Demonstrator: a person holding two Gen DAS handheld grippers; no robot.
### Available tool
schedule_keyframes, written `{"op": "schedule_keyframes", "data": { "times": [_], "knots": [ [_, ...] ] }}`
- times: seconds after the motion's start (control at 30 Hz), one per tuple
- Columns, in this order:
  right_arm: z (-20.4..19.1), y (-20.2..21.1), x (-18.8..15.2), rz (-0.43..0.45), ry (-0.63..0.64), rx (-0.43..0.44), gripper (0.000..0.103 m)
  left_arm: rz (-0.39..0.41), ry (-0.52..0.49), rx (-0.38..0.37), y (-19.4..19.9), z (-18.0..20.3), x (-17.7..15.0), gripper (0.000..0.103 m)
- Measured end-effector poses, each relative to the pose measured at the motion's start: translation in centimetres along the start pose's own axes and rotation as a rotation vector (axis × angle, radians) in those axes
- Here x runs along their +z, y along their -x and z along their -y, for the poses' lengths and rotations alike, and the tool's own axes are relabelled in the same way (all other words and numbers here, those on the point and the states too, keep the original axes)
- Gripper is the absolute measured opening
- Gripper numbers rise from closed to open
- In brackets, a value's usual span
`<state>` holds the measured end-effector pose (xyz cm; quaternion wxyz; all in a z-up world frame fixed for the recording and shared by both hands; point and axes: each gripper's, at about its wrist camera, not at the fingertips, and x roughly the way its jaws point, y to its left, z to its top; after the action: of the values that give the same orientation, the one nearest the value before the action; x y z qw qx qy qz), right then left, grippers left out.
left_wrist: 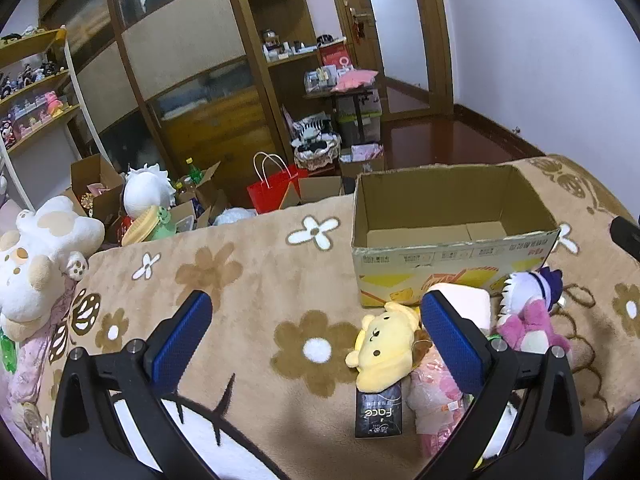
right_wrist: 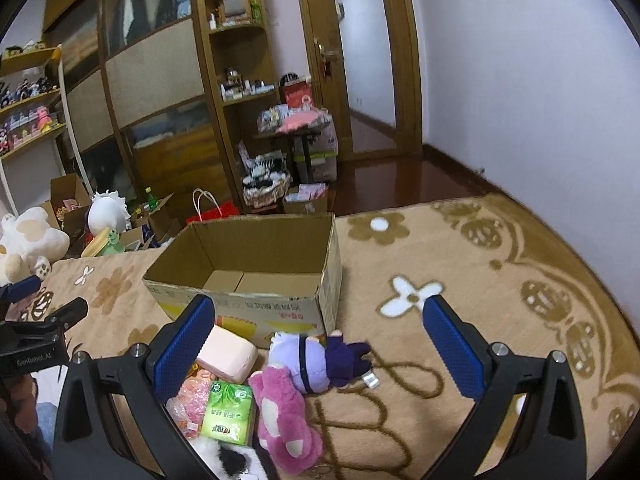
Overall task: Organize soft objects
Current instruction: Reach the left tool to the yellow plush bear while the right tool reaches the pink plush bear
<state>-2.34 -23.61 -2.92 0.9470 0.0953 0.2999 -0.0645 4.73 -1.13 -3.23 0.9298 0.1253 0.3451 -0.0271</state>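
Observation:
An open cardboard box (left_wrist: 456, 264) stands empty on the flowered blanket; it also shows in the right wrist view (right_wrist: 256, 300). In front of it lie a yellow bear plush (left_wrist: 384, 344), a pink plush (right_wrist: 286, 412), a purple-and-white doll (right_wrist: 316, 360), a pink block (right_wrist: 228, 354), a green tissue pack (right_wrist: 228, 412), a pink wrapped toy (left_wrist: 434, 396) and a black "Face" pack (left_wrist: 378, 414). My left gripper (left_wrist: 316, 344) is open and empty, just left of the yellow bear. My right gripper (right_wrist: 320, 344) is open and empty above the purple doll.
A large white plush (left_wrist: 36, 264) lies at the blanket's left edge. Beyond the bed are open cartons, a white round plush (left_wrist: 146, 192), a red paper bag (left_wrist: 272, 190), wooden cabinets and a door. The left gripper's body shows in the right wrist view (right_wrist: 36, 340).

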Motion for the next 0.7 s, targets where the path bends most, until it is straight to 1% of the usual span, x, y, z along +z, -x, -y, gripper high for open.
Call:
{"op": "schedule_keyframes", "data": {
  "times": [0.17, 0.37, 0.5, 0.7],
  "knots": [
    [0.3, -2.5, -1.0, -0.080, -0.016, 0.018, 0.103, -0.042, -0.001, -0.017, -1.9, 0.6, 0.0, 0.103],
    [0.1, -5.1, -2.0, -0.156, 0.003, 0.037, 0.103, -0.099, -0.017, -0.035, -4.5, 1.7, -0.5, 0.103],
    [-0.1, -6.8, -2.7, -0.203, 0.020, 0.058, 0.103, -0.128, -0.046, -0.040, -6.2, 2.6, -0.9, 0.103],
    [-0.3, -9.5, -4.0, -0.290, 0.033, 0.091, 0.103, -0.193, -0.043, -0.066, -8.8, 3.2, -1.7, 0.103]
  ]
}}
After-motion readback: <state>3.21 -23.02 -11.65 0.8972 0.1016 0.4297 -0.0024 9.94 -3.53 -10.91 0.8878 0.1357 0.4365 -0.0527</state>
